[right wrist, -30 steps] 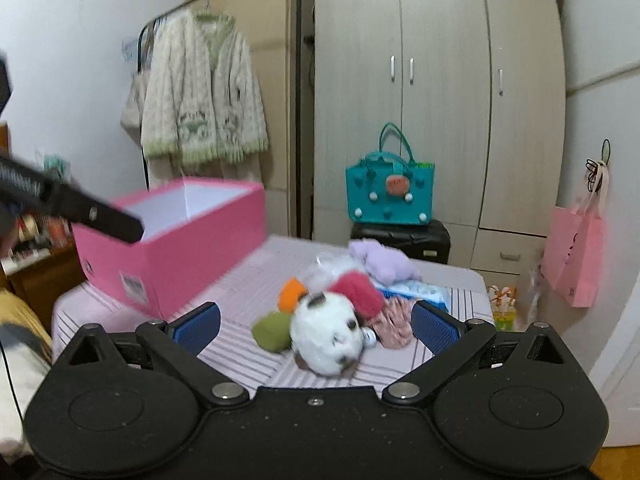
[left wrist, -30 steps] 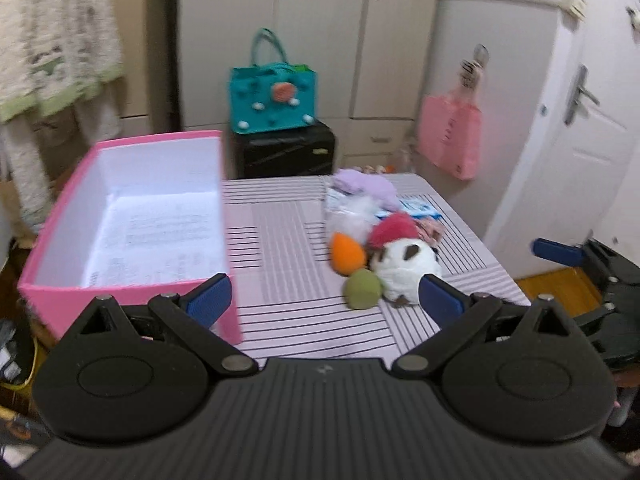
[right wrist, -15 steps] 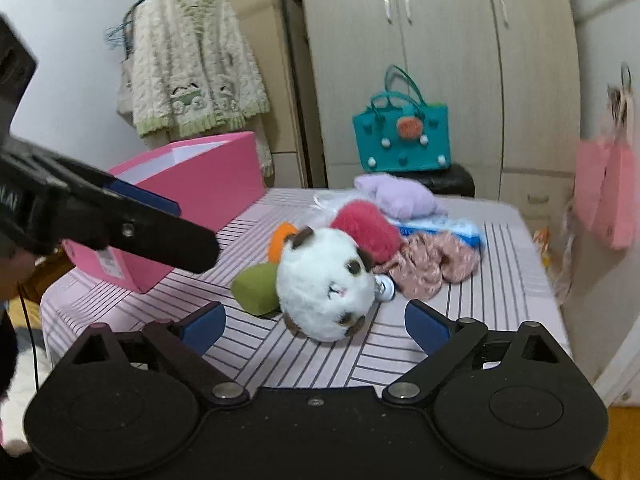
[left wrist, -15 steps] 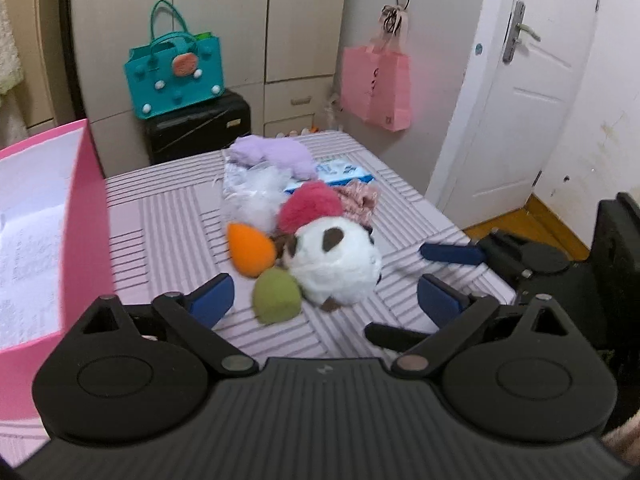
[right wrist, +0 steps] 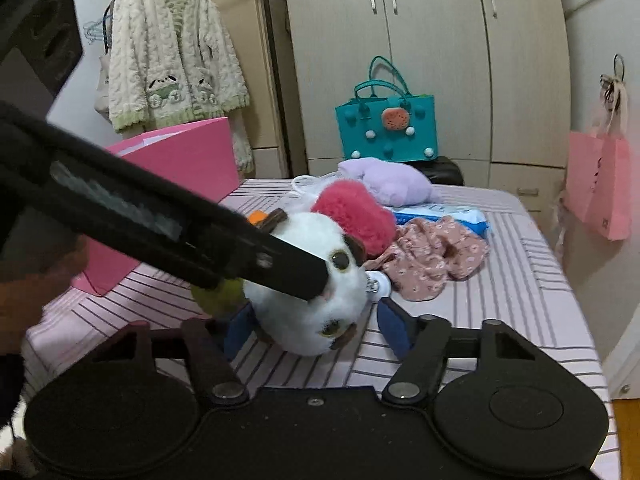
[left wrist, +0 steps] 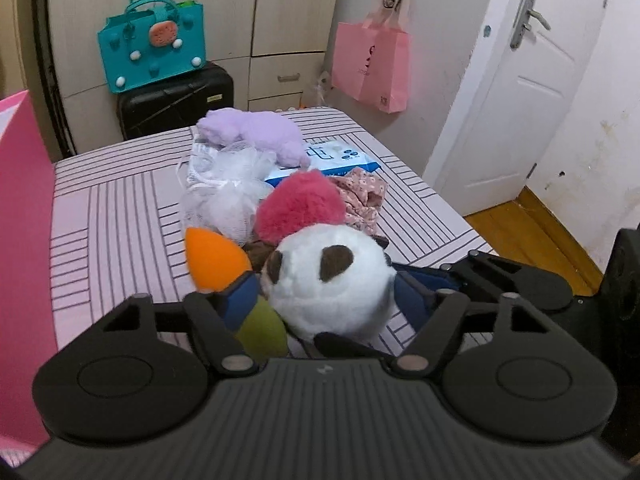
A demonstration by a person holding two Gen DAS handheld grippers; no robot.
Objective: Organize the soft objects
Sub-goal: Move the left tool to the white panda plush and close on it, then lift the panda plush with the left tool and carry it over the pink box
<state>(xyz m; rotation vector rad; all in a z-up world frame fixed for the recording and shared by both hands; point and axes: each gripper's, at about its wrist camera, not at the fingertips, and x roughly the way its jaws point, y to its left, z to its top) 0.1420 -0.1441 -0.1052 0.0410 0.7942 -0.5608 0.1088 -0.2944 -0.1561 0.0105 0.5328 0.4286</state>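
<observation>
A white panda plush (left wrist: 328,280) (right wrist: 316,280) lies at the near edge of a pile of soft things on the striped table (left wrist: 120,216). Beside it are an orange sponge (left wrist: 214,258), a green sponge (left wrist: 262,330), a red fluffy plush (left wrist: 298,206), a white mesh pouf (left wrist: 224,192), a lilac plush (left wrist: 256,132) and floral cloth (right wrist: 432,252). My left gripper (left wrist: 326,300) is open, its pads on either side of the panda. My right gripper (right wrist: 316,326) is open around the panda from the other side. The left gripper's finger (right wrist: 168,228) crosses the right wrist view.
A pink box (right wrist: 188,160) stands open on the table's left side. A blue tissue pack (left wrist: 332,160) lies under the pile. A teal bag (left wrist: 154,52) sits on a black suitcase behind the table. A pink bag (left wrist: 372,64) hangs by the door.
Both grippers have moved in toward the pile and now straddle the panda plush. The left view has swung right, away from the pink box.
</observation>
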